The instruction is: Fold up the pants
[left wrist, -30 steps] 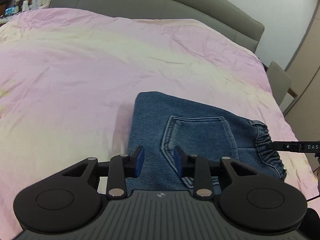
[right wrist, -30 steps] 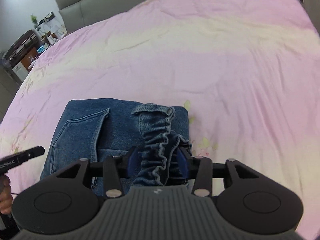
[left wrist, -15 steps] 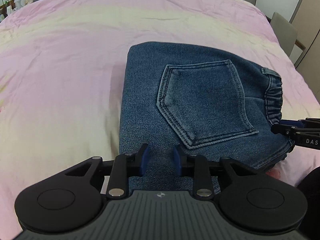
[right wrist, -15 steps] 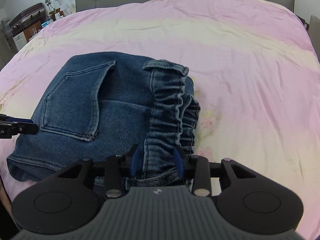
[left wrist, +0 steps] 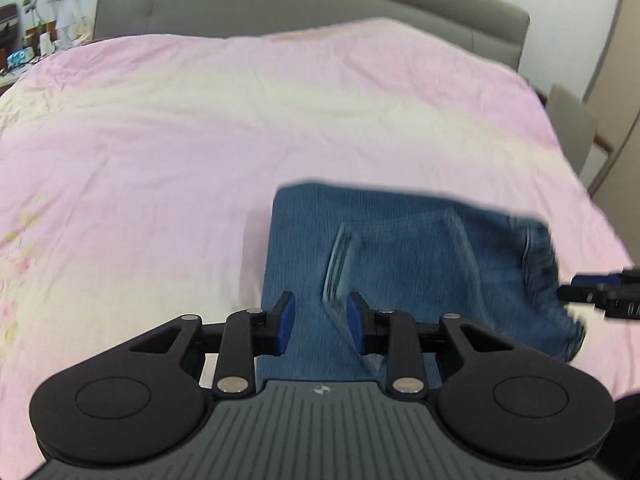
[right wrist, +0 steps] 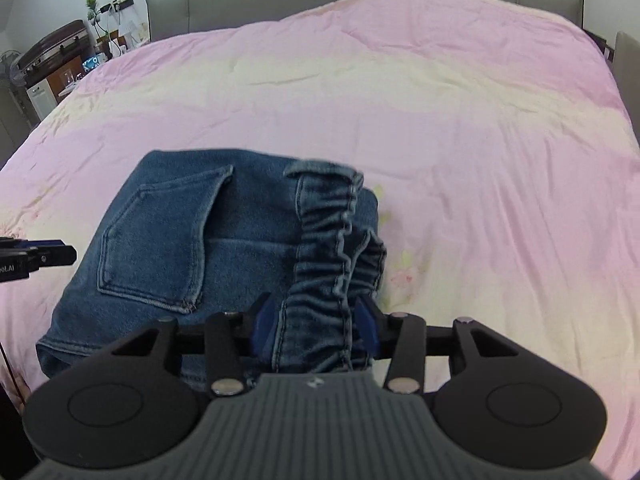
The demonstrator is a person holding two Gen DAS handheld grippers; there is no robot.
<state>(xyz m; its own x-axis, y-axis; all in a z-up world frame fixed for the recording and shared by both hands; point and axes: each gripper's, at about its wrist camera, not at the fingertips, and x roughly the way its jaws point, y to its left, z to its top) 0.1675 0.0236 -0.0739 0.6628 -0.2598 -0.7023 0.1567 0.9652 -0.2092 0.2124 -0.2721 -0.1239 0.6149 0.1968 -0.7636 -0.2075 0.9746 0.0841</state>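
Folded blue jeans [left wrist: 420, 264] lie on the pink bed cover [left wrist: 200, 140], back pocket [right wrist: 160, 240] facing up. My left gripper [left wrist: 320, 320] hovers over the jeans' left edge. Its blue pads stand a little apart, pressing nothing, and denim shows behind the gap. One of its fingers [right wrist: 48, 256] shows just left of the jeans. My right gripper [right wrist: 316, 326] has the gathered elastic waistband [right wrist: 324, 240] bunched between its pads. Its jaws are opening, and the fabric fills the gap and touches both pads. From the left wrist, one of its fingers [left wrist: 592, 292] shows at the waistband end.
The bed cover [right wrist: 480, 140] stretches wide beyond and to the right of the jeans. A grey padded headboard [left wrist: 320, 0] runs along the far side. Bedside furniture with small items [right wrist: 52, 64] stands far left, and a grey chair back [left wrist: 572, 128] at the bed's right edge.
My left gripper has drawn back from the jeans, so the pocket's corner sits between its pads again. My right gripper's jaws narrowed on the waistband, then widened.
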